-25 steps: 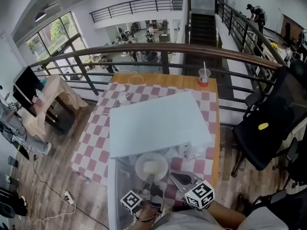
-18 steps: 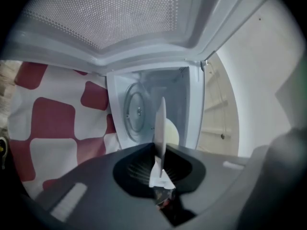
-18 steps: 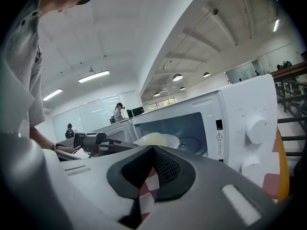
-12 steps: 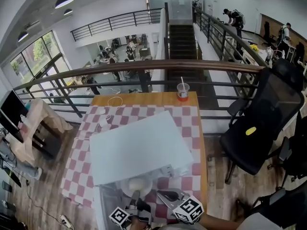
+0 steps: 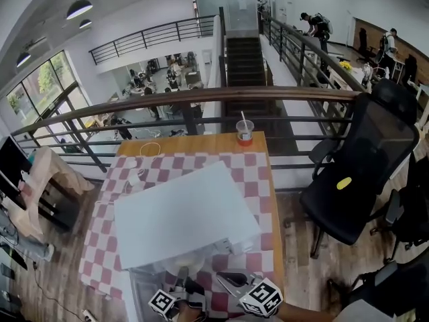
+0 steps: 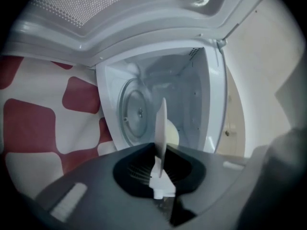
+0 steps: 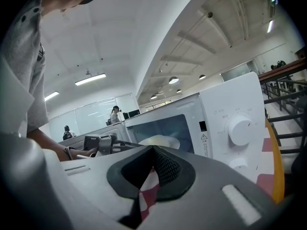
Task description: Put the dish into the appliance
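A white microwave (image 5: 182, 215) stands on the checked table with its door (image 5: 141, 288) swung open to the left. My left gripper (image 5: 181, 279) is shut on the rim of a white plate (image 6: 161, 123), seen edge-on in the left gripper view. The plate reaches into the open cavity, in front of the glass turntable (image 6: 135, 112). From the head view the plate is hidden under the microwave's top. My right gripper (image 5: 225, 278) hangs shut and empty just right of the left one, before the control panel (image 7: 237, 128). Through the door window (image 7: 158, 128) the plate (image 7: 159, 140) shows.
A drink cup with a straw (image 5: 244, 133) stands at the table's far edge, and a white cable (image 5: 149, 149) lies at the far left. A black office chair (image 5: 355, 173) is to the right of the table. A railing (image 5: 201, 96) runs behind it.
The left gripper has carried the plate forward into the microwave's opening; the plate, plainly seen before the door a second ago, is now hidden under the top. The head view has tilted upward.
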